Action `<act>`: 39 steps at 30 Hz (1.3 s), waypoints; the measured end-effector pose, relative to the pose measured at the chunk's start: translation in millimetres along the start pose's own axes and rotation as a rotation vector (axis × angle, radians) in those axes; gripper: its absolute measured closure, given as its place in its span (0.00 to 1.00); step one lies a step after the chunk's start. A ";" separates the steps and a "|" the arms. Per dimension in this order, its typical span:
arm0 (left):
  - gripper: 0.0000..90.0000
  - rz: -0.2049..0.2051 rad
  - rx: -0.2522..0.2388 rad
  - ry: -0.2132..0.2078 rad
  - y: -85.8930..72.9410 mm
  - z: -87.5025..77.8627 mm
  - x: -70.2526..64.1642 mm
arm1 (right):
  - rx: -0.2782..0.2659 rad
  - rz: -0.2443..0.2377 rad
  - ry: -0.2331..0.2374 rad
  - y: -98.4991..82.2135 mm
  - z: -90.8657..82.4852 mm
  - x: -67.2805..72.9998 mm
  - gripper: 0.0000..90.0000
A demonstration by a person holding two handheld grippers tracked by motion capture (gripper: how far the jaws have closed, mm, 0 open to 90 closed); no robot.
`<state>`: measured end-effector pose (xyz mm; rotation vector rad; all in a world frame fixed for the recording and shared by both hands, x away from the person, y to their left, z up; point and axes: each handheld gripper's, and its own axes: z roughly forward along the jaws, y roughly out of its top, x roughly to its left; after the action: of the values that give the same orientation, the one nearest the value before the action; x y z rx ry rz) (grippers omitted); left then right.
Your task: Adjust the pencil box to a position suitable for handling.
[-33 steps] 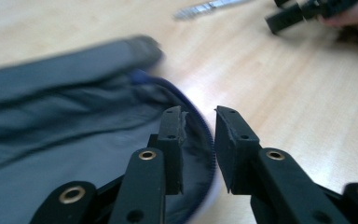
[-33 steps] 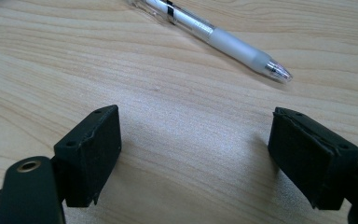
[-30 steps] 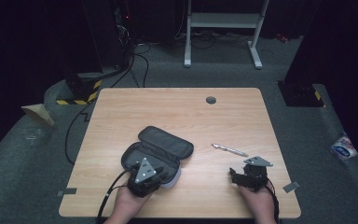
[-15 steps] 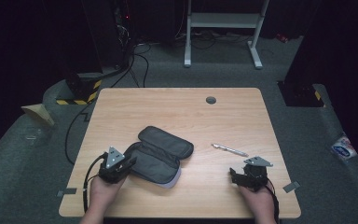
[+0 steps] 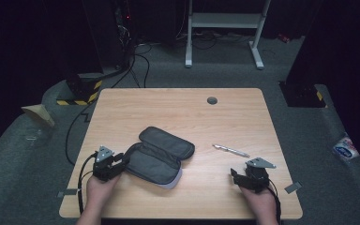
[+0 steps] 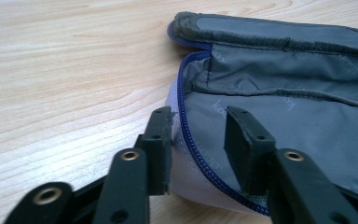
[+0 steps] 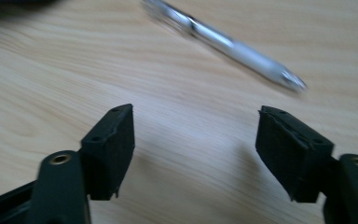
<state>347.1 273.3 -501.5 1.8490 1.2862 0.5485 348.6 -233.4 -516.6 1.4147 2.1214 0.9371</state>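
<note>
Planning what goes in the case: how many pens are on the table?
1. The silver pen lies on the bare wood right of the open grey pencil case, ahead of the right tongs. More could be hidden inside the case.

the left gripper [image 5: 118, 161] is held low by the left hand [image 5: 99, 187], jaws parted; the right gripper [image 5: 235, 176] is held by the right hand [image 5: 258, 199], jaws spread wide.
</note>
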 end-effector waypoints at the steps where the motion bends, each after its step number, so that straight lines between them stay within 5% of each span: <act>1: 0.72 0.001 0.001 -0.001 0.0 0.7 0.3 | -0.022 -0.019 0.013 1.9 -3.2 4.8 0.35; 7: 0.79 0.000 0.000 -0.019 -1.0 -0.3 -1.5 | -0.088 -0.046 0.083 14.9 -7.5 30.0 0.38; 14: 0.83 0.023 0.006 -0.048 -6.6 -4.7 -13.6 | -0.152 -0.084 0.089 37.5 -1.8 49.9 0.40; 18: 0.84 0.056 0.018 -0.062 -8.4 -5.0 -20.8 | -0.124 -0.104 0.188 27.2 -2.6 64.6 0.45; 24: 0.84 0.047 0.027 -0.103 -12.8 -6.0 -27.7 | -0.086 -0.118 0.276 20.8 0.0 75.1 0.52; 39: 0.80 0.088 0.041 -0.200 -12.4 -0.2 -51.0 | -0.024 -0.186 0.255 18.2 12.5 87.9 0.58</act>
<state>320.1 228.6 -506.8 1.9480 1.0948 0.3742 334.0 -144.1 -510.0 1.1115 2.3684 1.1126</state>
